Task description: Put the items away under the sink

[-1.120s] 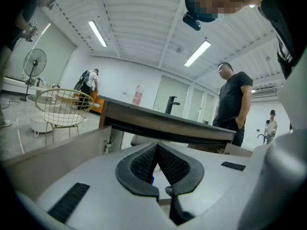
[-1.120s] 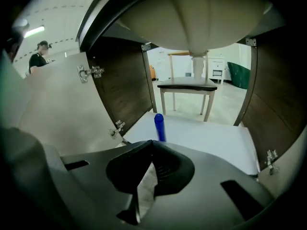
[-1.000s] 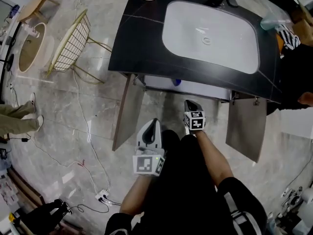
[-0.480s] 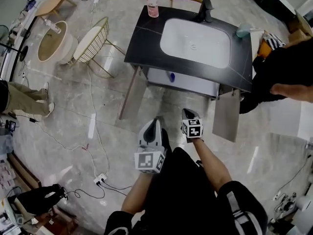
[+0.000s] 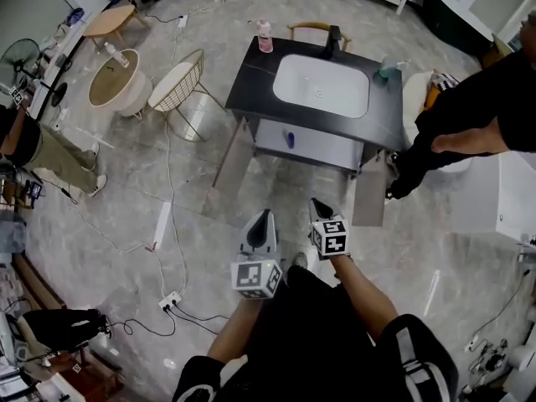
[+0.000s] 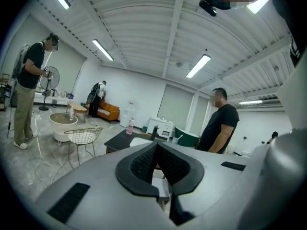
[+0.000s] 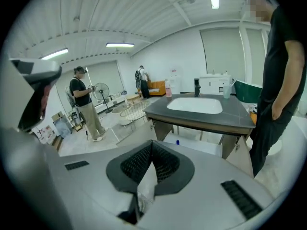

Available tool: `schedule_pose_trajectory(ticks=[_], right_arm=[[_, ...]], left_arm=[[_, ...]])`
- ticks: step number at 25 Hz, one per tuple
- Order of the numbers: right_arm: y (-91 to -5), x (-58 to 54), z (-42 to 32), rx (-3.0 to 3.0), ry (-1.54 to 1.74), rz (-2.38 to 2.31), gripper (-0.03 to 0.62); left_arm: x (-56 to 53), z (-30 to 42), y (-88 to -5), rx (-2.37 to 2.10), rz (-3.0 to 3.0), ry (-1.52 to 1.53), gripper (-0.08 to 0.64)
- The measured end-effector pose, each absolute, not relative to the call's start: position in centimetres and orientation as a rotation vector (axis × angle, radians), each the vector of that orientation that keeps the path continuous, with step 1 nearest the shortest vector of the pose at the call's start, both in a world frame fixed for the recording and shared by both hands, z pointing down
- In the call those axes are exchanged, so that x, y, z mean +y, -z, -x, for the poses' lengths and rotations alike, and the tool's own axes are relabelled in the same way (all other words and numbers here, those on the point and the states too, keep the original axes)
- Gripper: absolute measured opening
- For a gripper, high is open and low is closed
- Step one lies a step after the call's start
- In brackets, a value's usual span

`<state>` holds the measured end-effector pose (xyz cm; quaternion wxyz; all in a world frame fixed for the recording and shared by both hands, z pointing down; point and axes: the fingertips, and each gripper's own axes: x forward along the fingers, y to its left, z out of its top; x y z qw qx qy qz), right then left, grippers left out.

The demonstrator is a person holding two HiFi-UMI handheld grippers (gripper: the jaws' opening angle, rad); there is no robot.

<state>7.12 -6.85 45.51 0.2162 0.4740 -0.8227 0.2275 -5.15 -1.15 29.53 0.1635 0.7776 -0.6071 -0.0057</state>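
Grippers pressed together (empty): left gripper (image 5: 262, 216), right gripper (image 5: 317, 205) well apart from vanity (image 5: 251, 80) edge.

The counter (image 5: 251, 78) is black with a thin pale vein, and its basin (image 5: 321, 85) is white. A pink bottle (image 5: 265, 37) stands at its far left corner and a teal bottle (image 5: 384, 69) at the right. A blue item (image 5: 290, 139) shows against the pale grey cabinet (image 5: 327, 151). The floor (image 5: 126, 191) is grey marble. The left tongs (image 5: 265, 216) and right tongs (image 5: 318, 203) are light grey with black pads. Each marker cube (image 5: 255, 279) bears black-and-white squares.
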Motion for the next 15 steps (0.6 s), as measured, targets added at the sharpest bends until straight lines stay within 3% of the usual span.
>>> schedule_pose_trajectory(ticks=[15], right_arm=[[-26.7, 5.9, -4.8, -2.528, -0.456, -1.479, 0.011]], left_arm=[[6.3, 6.8, -24.0, -1.64, -2.364, -0.016, 0.015]])
